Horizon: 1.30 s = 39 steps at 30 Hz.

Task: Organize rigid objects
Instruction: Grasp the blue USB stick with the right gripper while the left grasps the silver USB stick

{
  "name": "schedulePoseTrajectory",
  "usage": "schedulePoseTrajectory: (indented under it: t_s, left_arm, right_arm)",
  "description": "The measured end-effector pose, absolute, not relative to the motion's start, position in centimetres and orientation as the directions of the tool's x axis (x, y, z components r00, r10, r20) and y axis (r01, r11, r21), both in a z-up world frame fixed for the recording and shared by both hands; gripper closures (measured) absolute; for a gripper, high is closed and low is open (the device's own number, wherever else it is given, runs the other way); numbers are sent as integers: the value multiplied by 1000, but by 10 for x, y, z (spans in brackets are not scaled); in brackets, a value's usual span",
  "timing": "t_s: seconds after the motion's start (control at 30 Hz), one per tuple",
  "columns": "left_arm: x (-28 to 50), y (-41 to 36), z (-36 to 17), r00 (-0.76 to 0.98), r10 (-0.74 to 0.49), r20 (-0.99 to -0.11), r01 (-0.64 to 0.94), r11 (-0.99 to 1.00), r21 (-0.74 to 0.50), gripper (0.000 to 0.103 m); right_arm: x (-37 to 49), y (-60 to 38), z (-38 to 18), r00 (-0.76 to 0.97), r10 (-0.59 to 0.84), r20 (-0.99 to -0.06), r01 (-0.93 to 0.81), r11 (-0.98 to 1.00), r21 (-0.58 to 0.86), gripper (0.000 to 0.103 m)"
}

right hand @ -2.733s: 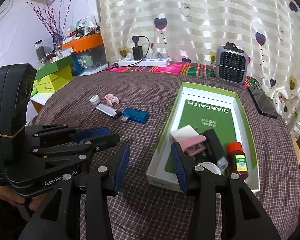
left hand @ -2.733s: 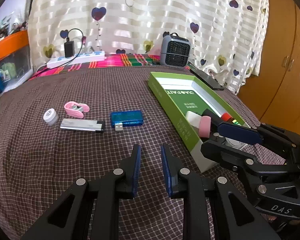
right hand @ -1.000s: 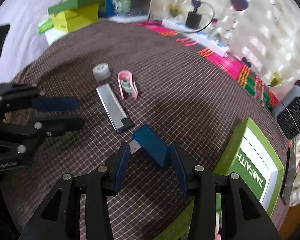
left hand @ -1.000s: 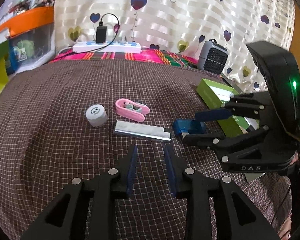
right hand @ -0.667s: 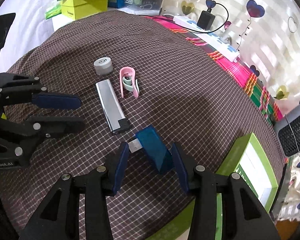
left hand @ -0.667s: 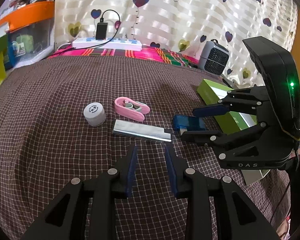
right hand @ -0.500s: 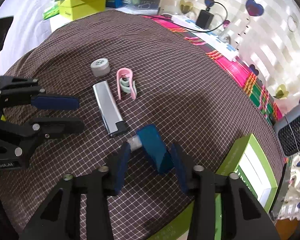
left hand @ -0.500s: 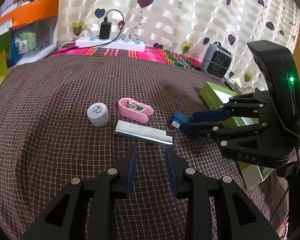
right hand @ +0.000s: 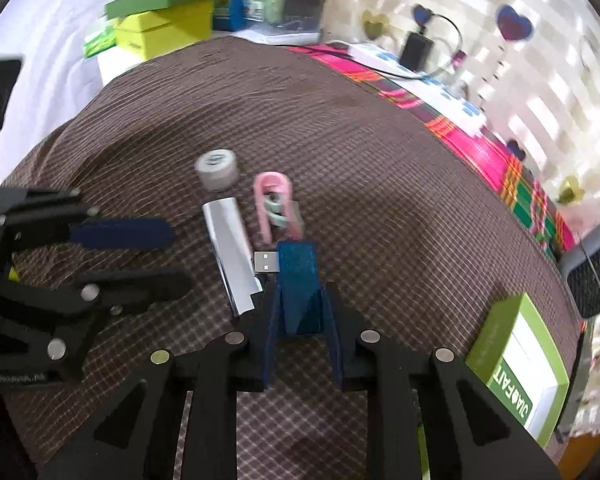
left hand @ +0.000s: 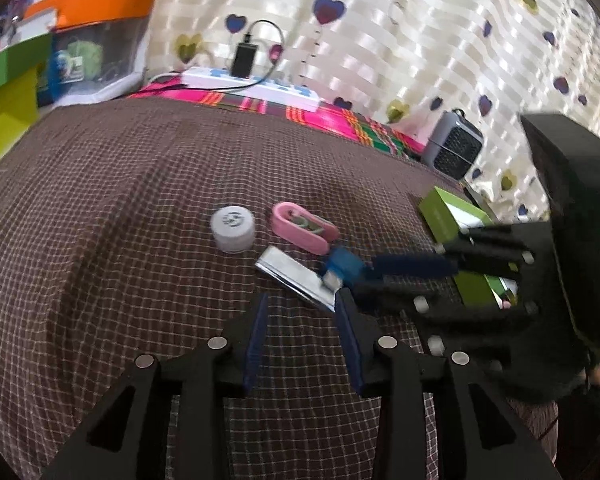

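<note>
My right gripper [right hand: 300, 294] is shut on the blue USB device [right hand: 298, 276], whose metal plug points left at the silver bar [right hand: 230, 248]. Beyond it lie a pink clip [right hand: 276, 204] and a white round jar [right hand: 217, 170] on the brown checked cloth. In the left wrist view, my left gripper [left hand: 302, 306] has its jaws opening with nothing between them. The silver bar [left hand: 296, 276] lies just ahead of its fingertips. The right gripper [left hand: 360, 276] comes in from the right, holding the blue USB device [left hand: 344, 262] at the bar's near end. The jar [left hand: 233, 228] and clip [left hand: 304, 228] sit behind.
An open green box [right hand: 516, 360] stands at the right on the cloth. Behind are a grey heater [left hand: 452, 148], a white power strip with a charger [left hand: 252, 84], an orange-lidded bin [left hand: 96, 40] and yellow-green boxes [right hand: 168, 20].
My right gripper closed on the blue USB device and turned it on edge beside the silver bar. My left gripper's jaws spread wider, and its view rolled a little.
</note>
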<state>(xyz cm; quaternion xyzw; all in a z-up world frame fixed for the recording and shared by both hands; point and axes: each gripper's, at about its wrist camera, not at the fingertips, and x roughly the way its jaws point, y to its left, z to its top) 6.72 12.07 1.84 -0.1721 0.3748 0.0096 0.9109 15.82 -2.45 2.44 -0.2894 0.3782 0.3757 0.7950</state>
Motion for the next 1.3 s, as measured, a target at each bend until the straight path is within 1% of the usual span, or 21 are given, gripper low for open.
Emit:
schedulePoseTrajectory:
  t_s: [0.07, 0.17, 0.23, 0.33, 0.4, 0.5, 0.57, 0.63, 0.7, 0.73, 0.77, 0.8, 0.83, 0.87, 1.03, 1.17, 1.3]
  left_arm:
    - [67, 123, 18, 718, -101, -689, -162, 938, -307, 65]
    - [70, 121, 17, 706, -90, -703, -171, 941, -293, 65]
    - [72, 117, 16, 695, -77, -715, -180, 944, -277, 65]
    - [77, 110, 13, 679, -71, -731, -196, 942, -274, 65]
    - [83, 105, 9, 657, -62, -751, -218, 938, -268, 65]
    - [88, 99, 10, 657, -13, -754, -242, 943, -227, 64]
    - [92, 93, 10, 651, 23, -759, -244, 953, -181, 64]
    - [96, 84, 9, 643, 75, -763, -235, 967, -103, 63]
    - [101, 78, 8, 636, 115, -764, -225, 974, -41, 63]
    - [102, 79, 8, 634, 117, -765, -224, 974, -37, 63]
    - [103, 80, 8, 636, 113, -764, -220, 975, -40, 65]
    - [102, 82, 8, 635, 117, -763, -220, 975, -34, 69]
    - [101, 83, 8, 633, 126, -764, -222, 975, -24, 78]
    - [99, 87, 8, 633, 126, -764, -219, 976, -20, 82]
    - [89, 91, 9, 642, 82, -762, -174, 984, -41, 82]
    - [80, 95, 9, 653, 40, -757, -152, 985, -79, 82]
    - [76, 96, 11, 663, 25, -748, -139, 986, -90, 82]
  right_arm:
    - [147, -21, 24, 418, 392, -819, -832, 527, -172, 80]
    - [132, -22, 22, 412, 401, -818, -842, 511, -173, 80]
    - [129, -28, 22, 422, 394, -816, -828, 535, -170, 80]
    - [133, -46, 27, 468, 384, -796, -774, 613, -160, 98]
    - [135, -61, 33, 501, 381, -777, -732, 665, -146, 98]
    - [135, -70, 33, 512, 373, -773, -716, 682, -145, 98]
    - [139, -70, 29, 496, 367, -787, -721, 680, -137, 98]
    - [141, -69, 22, 470, 350, -810, -729, 671, -132, 98]
    - [141, -70, 20, 463, 354, -813, -732, 670, -125, 93]
    - [141, -72, 21, 459, 367, -809, -729, 675, -108, 87]
    - [141, -74, 23, 459, 379, -804, -725, 683, -92, 77]
    - [140, -75, 26, 461, 394, -795, -721, 689, -76, 73]
    - [139, -76, 28, 461, 407, -788, -718, 693, -62, 66]
    - [139, -76, 30, 456, 425, -782, -717, 696, -41, 65]
    - [141, -70, 30, 425, 465, -776, -704, 709, 40, 65]
    - [146, -59, 21, 410, 453, -792, -674, 735, 71, 65]
    - [150, -53, 12, 420, 409, -810, -642, 765, 53, 65]
